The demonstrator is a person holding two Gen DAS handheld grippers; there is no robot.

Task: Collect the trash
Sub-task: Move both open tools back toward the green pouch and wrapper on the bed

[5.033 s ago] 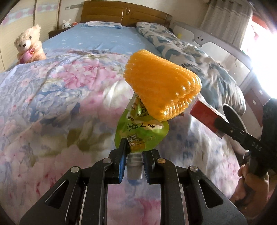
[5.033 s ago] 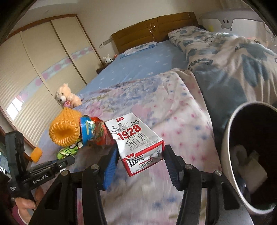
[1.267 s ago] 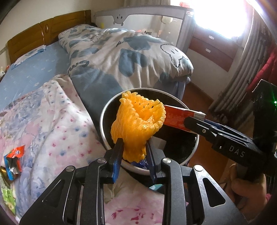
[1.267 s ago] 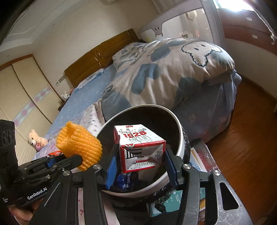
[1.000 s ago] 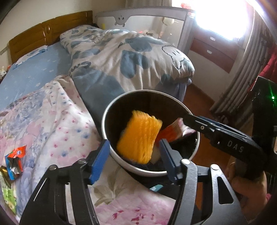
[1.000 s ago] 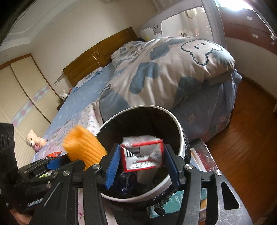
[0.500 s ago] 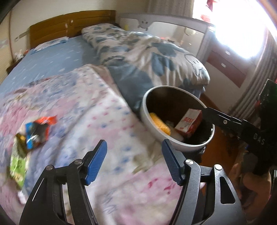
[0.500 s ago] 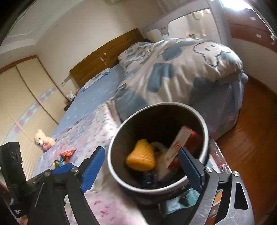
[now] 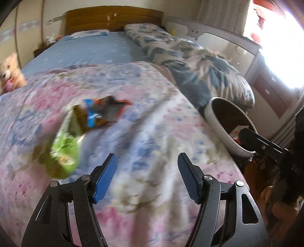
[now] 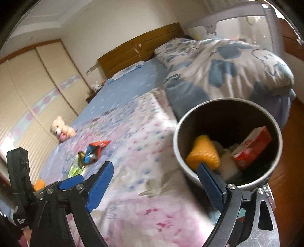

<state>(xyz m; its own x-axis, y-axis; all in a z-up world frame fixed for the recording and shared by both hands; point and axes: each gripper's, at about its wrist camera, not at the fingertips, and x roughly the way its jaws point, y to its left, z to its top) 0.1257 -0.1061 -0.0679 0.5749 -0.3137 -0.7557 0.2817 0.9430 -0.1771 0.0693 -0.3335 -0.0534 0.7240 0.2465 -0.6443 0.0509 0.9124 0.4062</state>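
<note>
A green snack pouch (image 9: 62, 148) and a red-blue wrapper (image 9: 103, 112) lie on the floral quilt (image 9: 152, 144). They also show small in the right wrist view, the pouch (image 10: 75, 169) beside the wrapper (image 10: 95, 150). My left gripper (image 9: 147, 176) is open and empty above the quilt, to the right of the pouch. The grey trash bin (image 10: 273, 121) stands beside the bed and holds an orange foam net (image 10: 203, 153) and a red-white milk carton (image 10: 250, 148). My right gripper (image 10: 155, 186) is open and empty, at the bin's near rim.
A teddy bear (image 9: 9, 76) sits at the bed's left side. A blue-patterned duvet (image 10: 224, 64) is piled behind the bin (image 9: 218, 115). Wooden headboard (image 9: 114, 18) at the far end; wood floor (image 10: 292, 136) to the right.
Both grippers opened over the bin and dropped the foam net and the carton into it. The left gripper then swung left over the quilt toward the wrappers; the right backed off a little.
</note>
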